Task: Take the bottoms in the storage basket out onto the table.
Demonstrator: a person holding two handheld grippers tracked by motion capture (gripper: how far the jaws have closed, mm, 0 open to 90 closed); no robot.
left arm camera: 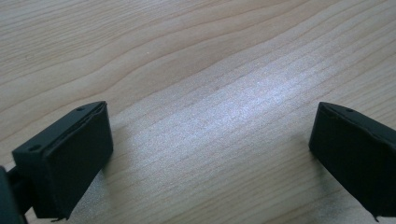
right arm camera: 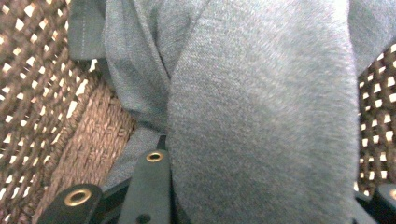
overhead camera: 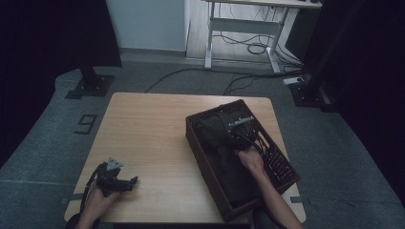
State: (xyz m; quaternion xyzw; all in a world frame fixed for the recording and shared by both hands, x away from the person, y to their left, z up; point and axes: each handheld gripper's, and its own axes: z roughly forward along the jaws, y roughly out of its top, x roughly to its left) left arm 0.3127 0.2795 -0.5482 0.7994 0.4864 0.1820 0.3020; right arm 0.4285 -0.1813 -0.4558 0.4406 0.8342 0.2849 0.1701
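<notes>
A: Grey cloth (right arm camera: pixel 261 116) sits bunched in the brown woven basket (overhead camera: pixel 200 143), right of centre in the high view; the right tool (overhead camera: pixel 237 125) has its jaws pinched on a fold.

B: And the left tool (overhead camera: pixel 125 182)?

A: Lower left, jaws wide, nothing between them, resting on the bare surface (overhead camera: pixel 153 129).

B: Progress?

A: Early, likely. Cloth gripped, not yet out of the basket.
</notes>
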